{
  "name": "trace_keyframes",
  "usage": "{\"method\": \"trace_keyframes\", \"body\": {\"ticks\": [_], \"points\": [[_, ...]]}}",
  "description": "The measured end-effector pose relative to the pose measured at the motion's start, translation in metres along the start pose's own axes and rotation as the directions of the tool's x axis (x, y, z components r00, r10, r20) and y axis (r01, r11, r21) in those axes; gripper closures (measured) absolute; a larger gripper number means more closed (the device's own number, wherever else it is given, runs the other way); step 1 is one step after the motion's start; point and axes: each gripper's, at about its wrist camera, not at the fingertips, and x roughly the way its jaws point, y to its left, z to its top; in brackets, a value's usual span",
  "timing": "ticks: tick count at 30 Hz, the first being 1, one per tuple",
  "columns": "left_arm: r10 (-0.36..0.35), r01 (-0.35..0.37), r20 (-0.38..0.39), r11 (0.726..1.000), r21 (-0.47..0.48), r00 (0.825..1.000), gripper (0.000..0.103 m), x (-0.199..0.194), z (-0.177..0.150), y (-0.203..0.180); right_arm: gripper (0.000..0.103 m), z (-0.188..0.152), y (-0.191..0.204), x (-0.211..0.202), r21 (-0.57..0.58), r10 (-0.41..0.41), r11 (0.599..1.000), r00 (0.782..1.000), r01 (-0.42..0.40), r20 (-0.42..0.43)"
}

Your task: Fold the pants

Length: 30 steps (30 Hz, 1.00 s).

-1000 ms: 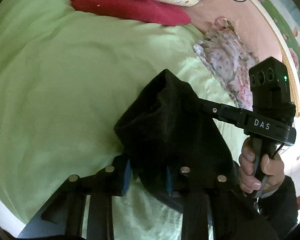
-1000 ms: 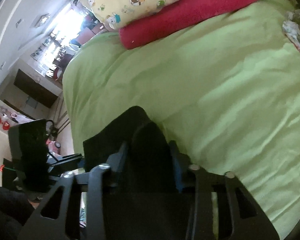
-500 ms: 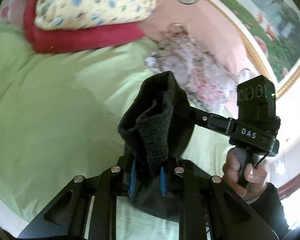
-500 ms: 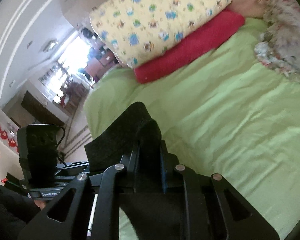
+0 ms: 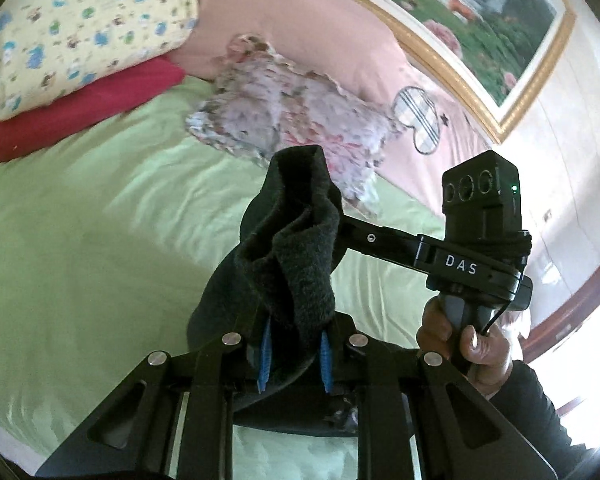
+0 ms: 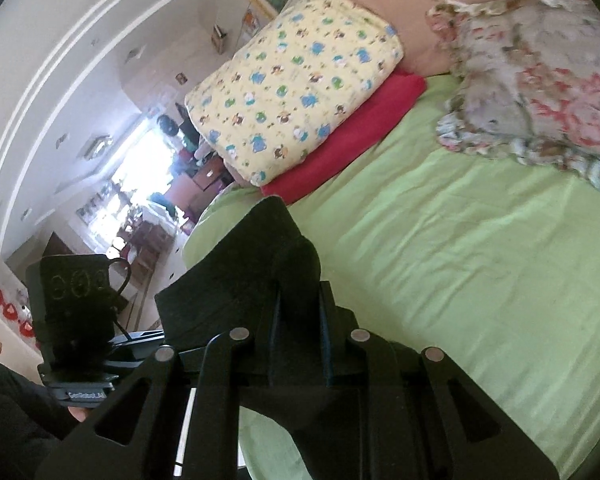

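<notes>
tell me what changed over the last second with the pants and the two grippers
Both grippers tipped upward, lifting the black pants with them: the views swung from the green bedsheet up toward the pillows and the headboard. The left gripper narrowed onto the bunched fabric. Nothing was let go: it and the right gripper are both still clamped on the pants. The yellow pillow and floral cloth lie where they were.

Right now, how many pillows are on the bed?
3. A yellow cartoon pillow lies on a red pillow at the head of the green bed. A floral pillow sits apart, to their right. Others may be out of view.
</notes>
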Motion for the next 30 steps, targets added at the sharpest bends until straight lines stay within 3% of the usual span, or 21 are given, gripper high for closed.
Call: {"method": "trace_keyframes", "body": {"ticks": [15, 25, 30], "points": [[-0.086, 0.101, -0.106, 0.984, 0.147, 0.991, 0.085, 0.027, -0.032, -0.084, 0.085, -0.057, -0.028, -0.087, 0.102, -0.043, 0.994, 0.988, 0.029, 0.145], [-0.137, 0.183, -0.21, 0.959, 0.217, 0.968, 0.085, 0.063, -0.067, -0.131, 0.085, -0.116, -0.058, -0.14, 0.207, -0.112, 0.976, 0.97, 0.067, 0.214], [-0.128, 0.192, -0.251, 0.948, 0.254, 0.96, 0.085, 0.081, -0.082, -0.146, 0.085, -0.14, -0.072, -0.156, 0.26, -0.133, 0.963, 0.962, 0.069, 0.237]]}}
